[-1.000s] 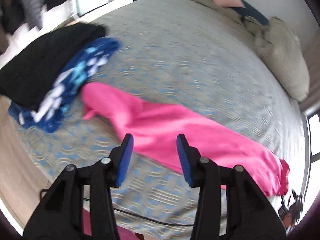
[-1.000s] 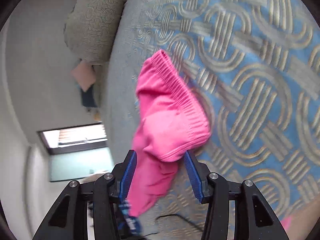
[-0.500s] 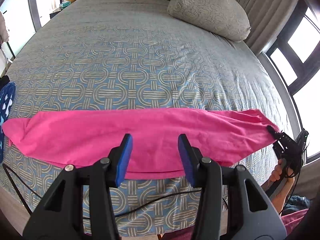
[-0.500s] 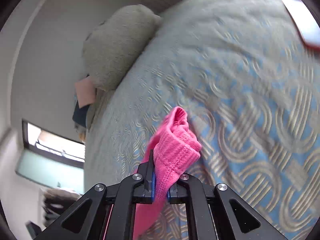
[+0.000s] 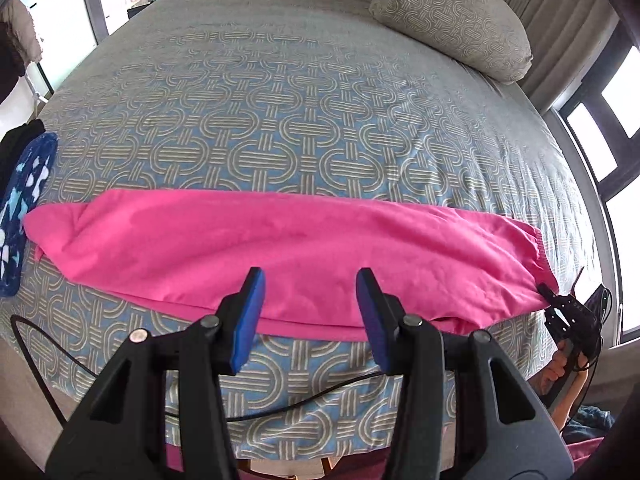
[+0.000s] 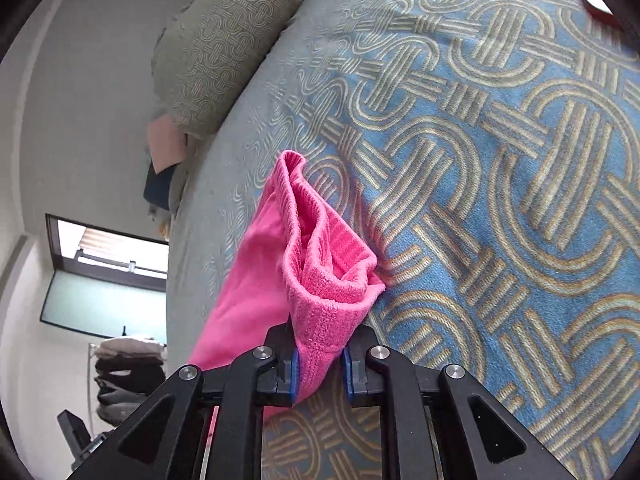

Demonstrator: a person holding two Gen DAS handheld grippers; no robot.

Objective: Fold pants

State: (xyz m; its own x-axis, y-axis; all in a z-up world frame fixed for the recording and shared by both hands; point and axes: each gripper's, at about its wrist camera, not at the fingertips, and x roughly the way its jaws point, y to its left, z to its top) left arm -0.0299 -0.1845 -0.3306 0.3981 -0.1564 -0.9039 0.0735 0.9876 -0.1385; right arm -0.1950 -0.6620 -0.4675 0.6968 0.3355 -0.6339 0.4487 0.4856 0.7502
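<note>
One pair of pink pants lies stretched flat across the near edge of the bed, running from 9 o'clock to 3 o'clock in your left wrist view. Your left hand-held gripper hovers over the middle of them, spread and gripping nothing. Your right hand-held gripper has the ribbed waistband between its blue pads, jaws opening, cloth bunched up toward 12 o'clock. A patterned pillow sits at 1 o'clock.

Bright window daylight, fisheye-warped edges
</note>
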